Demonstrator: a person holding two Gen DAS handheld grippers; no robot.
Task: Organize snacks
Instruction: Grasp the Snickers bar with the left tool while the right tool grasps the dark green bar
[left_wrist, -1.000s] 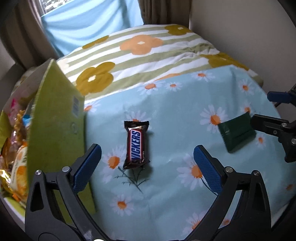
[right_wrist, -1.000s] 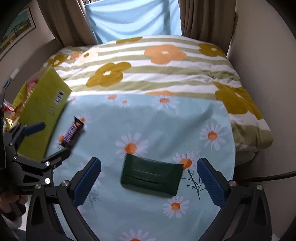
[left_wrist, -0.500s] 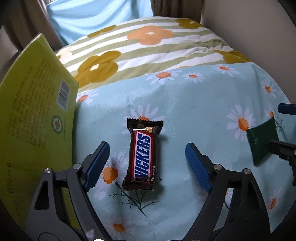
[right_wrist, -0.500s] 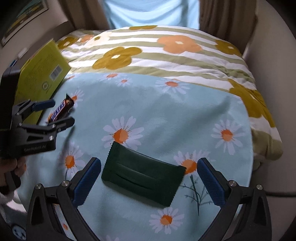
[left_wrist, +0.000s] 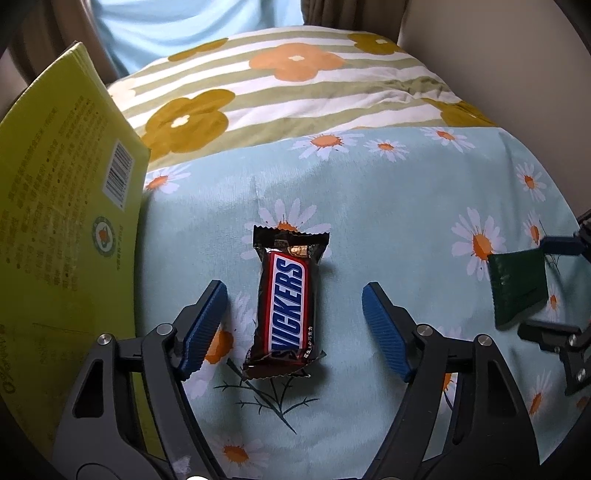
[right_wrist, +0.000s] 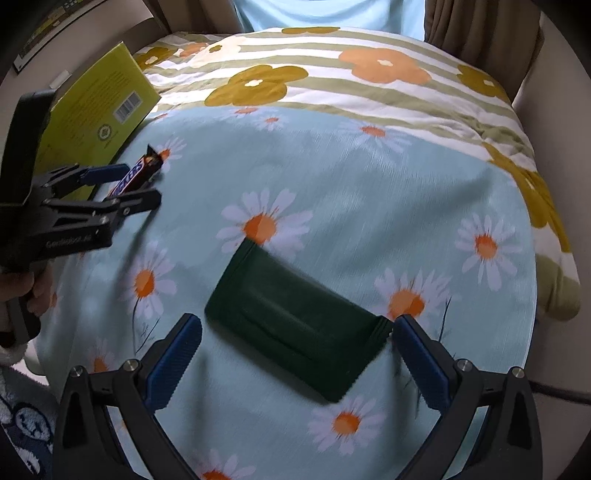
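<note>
Snacks getting rounded up off the bed (left_wrist: 424, 206), two at once. The left hand-held gripper (left_wrist: 293, 325) is straddling the chocolate bar (left_wrist: 286, 310), and its jaws have just been closing, though the pads aren't touching the wrapper yet, gaps showing on both sides. The right hand-held gripper (right_wrist: 295, 363) is sitting wide around the dark green packet (right_wrist: 295, 326), the right pad right next to its corner, not pressing as far as I can tell. The bar is lying lengthwise, 12 to 6 in the left view; the yellow-green box (left_wrist: 62, 206) is over at 9. I'd be squeezing the bar mid-body, not the crimped ends, and squaring up on the tilted packet first. Count: one bar, one packet, one box, two grippers.
</note>
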